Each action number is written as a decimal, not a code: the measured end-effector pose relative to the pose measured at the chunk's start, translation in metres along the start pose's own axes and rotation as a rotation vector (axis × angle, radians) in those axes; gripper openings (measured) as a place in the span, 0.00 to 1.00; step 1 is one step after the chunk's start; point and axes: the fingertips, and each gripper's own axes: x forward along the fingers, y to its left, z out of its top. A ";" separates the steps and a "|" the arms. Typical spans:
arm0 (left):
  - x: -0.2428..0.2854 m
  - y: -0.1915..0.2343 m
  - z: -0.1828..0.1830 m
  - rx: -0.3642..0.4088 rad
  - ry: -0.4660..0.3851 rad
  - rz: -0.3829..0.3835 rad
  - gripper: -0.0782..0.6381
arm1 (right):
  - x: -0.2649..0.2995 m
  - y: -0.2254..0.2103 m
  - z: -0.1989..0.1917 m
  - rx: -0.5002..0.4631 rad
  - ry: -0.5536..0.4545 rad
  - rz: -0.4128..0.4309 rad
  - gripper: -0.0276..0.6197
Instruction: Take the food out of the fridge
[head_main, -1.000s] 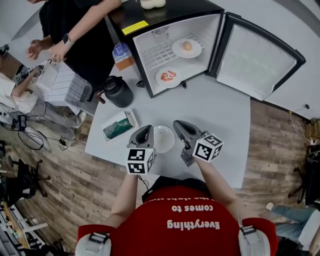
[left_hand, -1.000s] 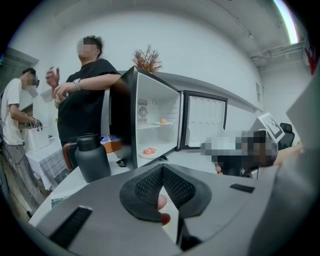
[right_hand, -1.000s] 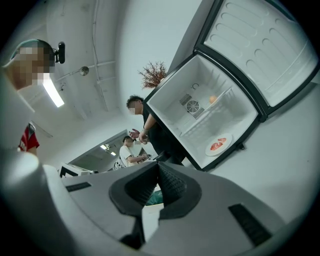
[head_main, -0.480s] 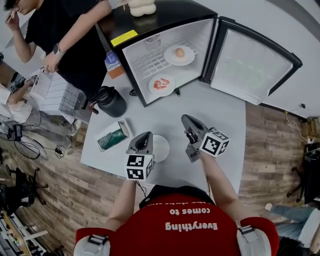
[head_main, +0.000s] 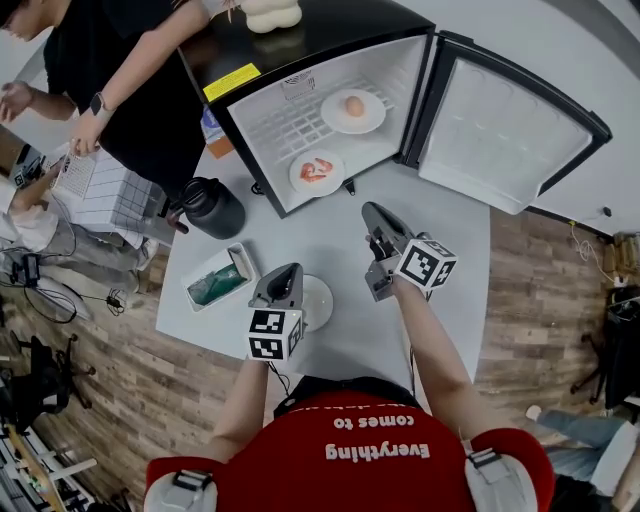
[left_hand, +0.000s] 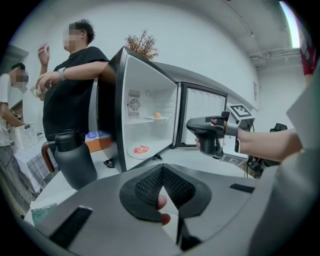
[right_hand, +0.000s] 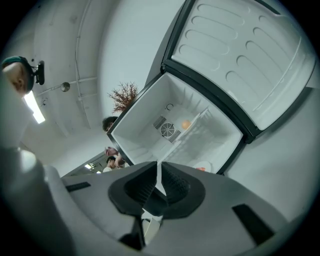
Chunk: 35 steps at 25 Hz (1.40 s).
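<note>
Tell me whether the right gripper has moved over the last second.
Yes. The right gripper has moved away from the empty plate on the table, closer to the open fridge.

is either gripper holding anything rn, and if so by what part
Nothing is held. The left gripper and the right gripper both have jaws together with nothing between them; the egg plate and the red-food plate sit in the fridge.

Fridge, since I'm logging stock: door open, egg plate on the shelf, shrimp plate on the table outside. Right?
No: the shrimp plate lies inside, on the fridge floor, as the head view shows. Door open, egg plate on the shelf: right.
</note>
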 end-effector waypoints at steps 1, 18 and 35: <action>0.003 -0.001 0.001 0.000 0.001 -0.002 0.12 | 0.004 -0.003 0.005 0.006 -0.006 -0.004 0.07; 0.043 -0.013 0.008 0.004 0.026 -0.052 0.12 | 0.072 -0.057 0.057 0.321 -0.022 -0.015 0.22; 0.052 -0.013 -0.009 -0.004 0.058 -0.058 0.12 | 0.137 -0.121 0.076 0.698 -0.106 -0.033 0.24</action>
